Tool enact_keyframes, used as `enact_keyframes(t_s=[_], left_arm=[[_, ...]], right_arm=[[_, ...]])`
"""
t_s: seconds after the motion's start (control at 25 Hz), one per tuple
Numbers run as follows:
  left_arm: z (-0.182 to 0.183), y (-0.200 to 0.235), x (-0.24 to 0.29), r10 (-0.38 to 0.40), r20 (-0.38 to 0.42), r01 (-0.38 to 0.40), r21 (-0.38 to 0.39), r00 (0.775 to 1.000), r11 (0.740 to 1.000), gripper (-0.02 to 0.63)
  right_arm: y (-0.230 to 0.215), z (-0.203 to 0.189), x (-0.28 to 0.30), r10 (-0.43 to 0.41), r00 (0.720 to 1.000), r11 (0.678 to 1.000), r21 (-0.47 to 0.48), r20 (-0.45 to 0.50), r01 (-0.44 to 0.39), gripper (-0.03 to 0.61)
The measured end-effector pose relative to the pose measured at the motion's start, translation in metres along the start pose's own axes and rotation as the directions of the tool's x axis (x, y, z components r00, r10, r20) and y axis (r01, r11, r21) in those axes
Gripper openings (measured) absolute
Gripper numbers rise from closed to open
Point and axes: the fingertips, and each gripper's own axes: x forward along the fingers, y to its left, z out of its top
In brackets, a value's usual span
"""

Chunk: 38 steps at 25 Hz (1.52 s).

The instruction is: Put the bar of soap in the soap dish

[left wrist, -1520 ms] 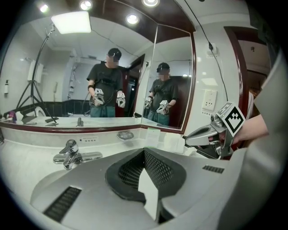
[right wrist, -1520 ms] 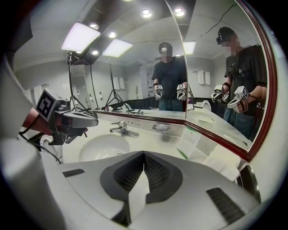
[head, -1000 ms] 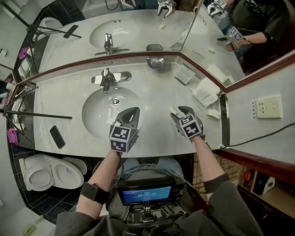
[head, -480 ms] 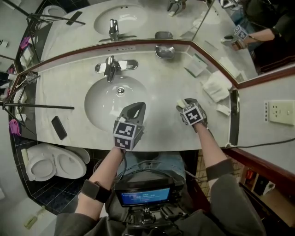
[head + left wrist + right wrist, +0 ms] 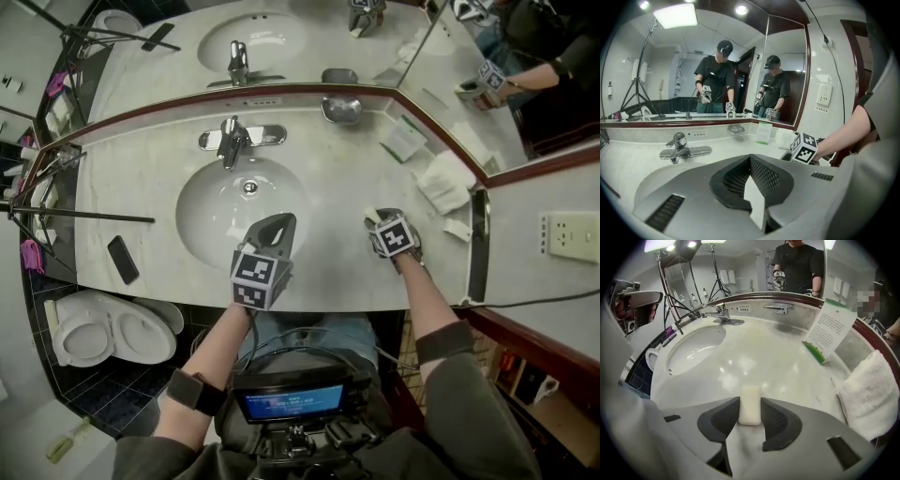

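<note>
A pale bar of soap lies flat on the marble counter, right of the basin. My right gripper points steeply down over it; its jaws have just been closing, and both dark pads now press the bar's long sides. From the head view the right gripper covers most of the soap. The metal soap dish stands apart by the back mirror, also visible as the dish and the dish. My left gripper hovers shut and empty over the basin's front edge.
The faucet and the basin lie to the left. A folded white towel and an upright card stand to the right near the corner mirror. A black phone and tripod rods occupy the far left.
My right gripper has sunk onto the counter and its jaws have narrowed round the soap. The left gripper has stayed where it was.
</note>
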Motion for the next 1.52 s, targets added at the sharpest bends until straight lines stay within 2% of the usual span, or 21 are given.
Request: enact_keyframes(t_s=[0.12, 0.28, 0.52, 0.68, 0.84, 0.96, 1.08, 1.32, 1.52], left_arm=[[0.000, -0.001, -0.001, -0.001, -0.001, 0.001, -0.003, 1.000, 1.000, 0.002], [-0.001, -0.002, 0.000, 0.000, -0.001, 0.000, -0.007, 1.000, 1.000, 0.002], [0.005, -0.003, 0.000, -0.002, 0.011, 0.003, -0.003, 1.000, 1.000, 0.002], [0.014, -0.003, 0.003, -0.007, 0.028, 0.007, 0.003, 1.000, 1.000, 0.002], [0.023, -0.003, 0.006, -0.013, 0.042, 0.013, 0.008, 0.999, 1.000, 0.002], [0.026, -0.006, 0.007, -0.020, 0.045, 0.019, 0.011, 0.999, 1.000, 0.002], [0.025, -0.013, 0.011, -0.036, 0.037, 0.035, 0.030, 0.999, 0.999, 0.002], [0.030, -0.022, 0.023, -0.059, 0.026, 0.057, 0.061, 0.998, 0.996, 0.002], [0.043, -0.016, 0.049, -0.060, 0.028, 0.057, 0.096, 0.998, 0.994, 0.002]], right_arm=[[-0.008, -0.012, 0.006, -0.017, 0.999, 1.000, 0.000, -0.029, 0.017, 0.155], [-0.010, -0.006, 0.000, -0.014, 1.000, 1.000, 0.007, -0.003, 0.014, 0.155], [-0.005, 0.044, -0.038, 0.002, 0.986, 0.999, 0.036, 0.166, -0.008, 0.155], [0.002, 0.077, -0.078, -0.001, 0.952, 0.998, 0.060, 0.308, -0.019, 0.153], [0.015, 0.100, -0.120, -0.003, 0.898, 0.995, 0.094, 0.439, -0.043, 0.155], [0.025, 0.105, -0.147, -0.016, 0.859, 0.992, 0.115, 0.512, -0.050, 0.153], [0.033, 0.101, -0.165, -0.028, 0.836, 0.992, 0.116, 0.548, -0.043, 0.154], [0.029, 0.104, -0.175, -0.036, 0.835, 0.999, 0.045, 0.549, 0.013, 0.153], [0.015, 0.141, -0.166, -0.023, 0.846, 0.996, -0.060, 0.533, 0.065, 0.155]])
